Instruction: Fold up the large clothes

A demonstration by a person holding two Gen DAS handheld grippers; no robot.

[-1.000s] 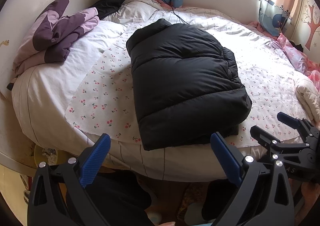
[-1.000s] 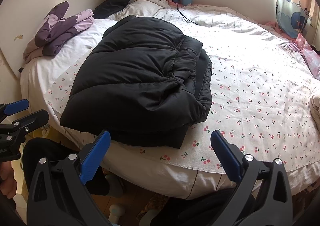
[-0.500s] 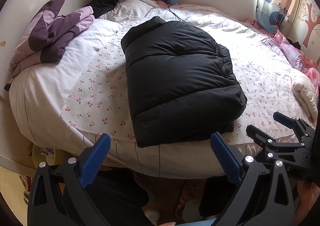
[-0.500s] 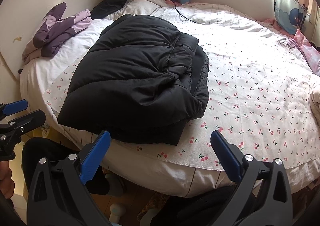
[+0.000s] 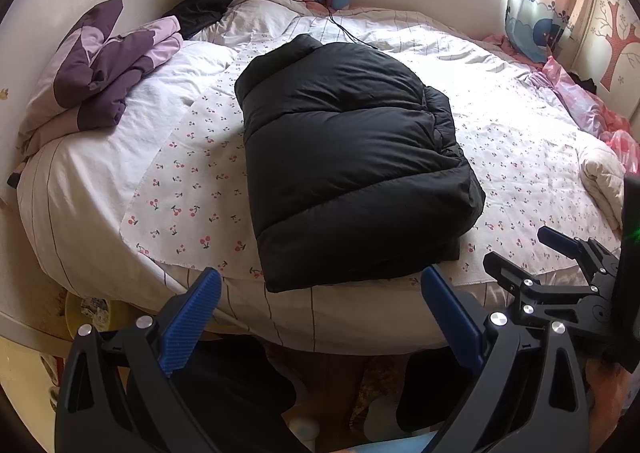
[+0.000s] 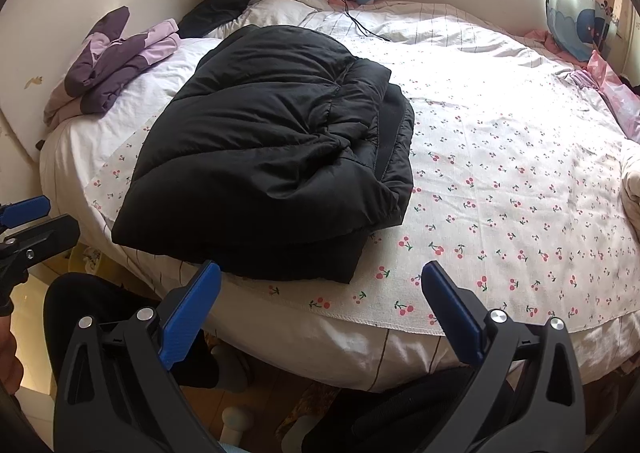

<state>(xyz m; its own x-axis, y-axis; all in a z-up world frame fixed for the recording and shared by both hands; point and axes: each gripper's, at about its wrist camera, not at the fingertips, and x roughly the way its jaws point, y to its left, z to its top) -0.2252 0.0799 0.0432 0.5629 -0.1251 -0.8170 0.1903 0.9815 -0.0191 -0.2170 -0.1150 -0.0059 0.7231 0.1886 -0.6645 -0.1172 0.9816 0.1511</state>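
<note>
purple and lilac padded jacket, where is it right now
The purple and lilac padded jacket lies bunched at the bed's far-left edge against the wall in both wrist views, left of the folded black puffer coat, not touching it.

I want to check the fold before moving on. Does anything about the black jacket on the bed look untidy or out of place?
Mostly neat. The black jacket is folded, but its near edge hangs over the edge of the bed, and on its right side the layers are bunched and uneven.
</note>
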